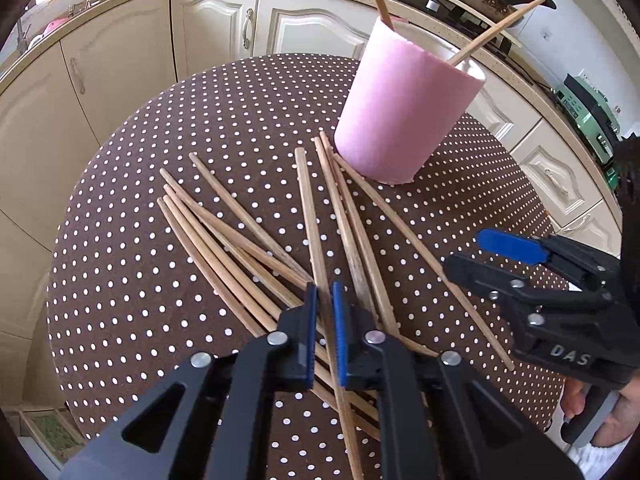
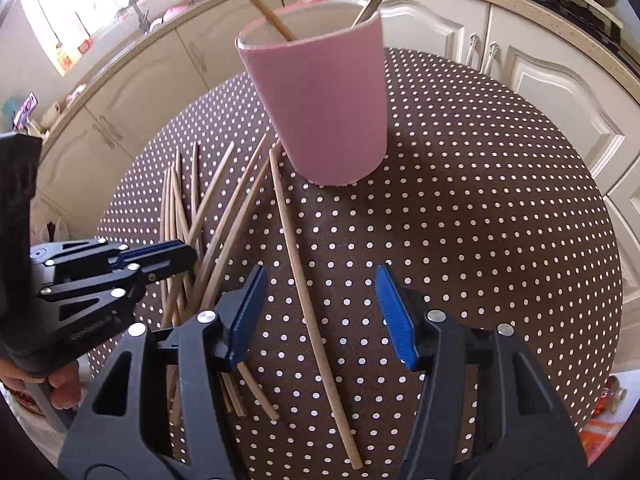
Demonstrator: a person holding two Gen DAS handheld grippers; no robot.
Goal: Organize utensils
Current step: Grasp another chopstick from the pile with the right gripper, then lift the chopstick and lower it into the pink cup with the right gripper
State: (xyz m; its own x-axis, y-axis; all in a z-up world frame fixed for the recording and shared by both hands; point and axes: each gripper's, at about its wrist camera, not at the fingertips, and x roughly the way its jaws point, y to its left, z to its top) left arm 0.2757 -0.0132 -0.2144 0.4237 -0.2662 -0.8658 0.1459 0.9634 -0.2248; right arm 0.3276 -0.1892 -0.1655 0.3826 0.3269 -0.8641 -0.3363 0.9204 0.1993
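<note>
Pinching one chopstick (image 1: 310,216) near its thick end, the left gripper (image 1: 325,300) has its jaws nearly closed on the stick. It lies in the loose pile (image 1: 240,240) on the table (image 1: 120,280), at seven o'clock from the pink cup (image 1: 400,112), which holds two sticks already. The right gripper (image 2: 320,292) hangs wide open and empty over a lone stick (image 2: 304,280). Light, stiff, smooth wood — likely to pivot or slip unless gripped near mid-length.

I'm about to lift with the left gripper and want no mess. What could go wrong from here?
The left gripper pinches one chopstick inside a crossed pile; lifting may drag or scatter neighbours. The pink cup already holds two leaning chopsticks; a clumsy drop-in could knock them or tip it. The open right gripper hovers close and might collide.
</note>
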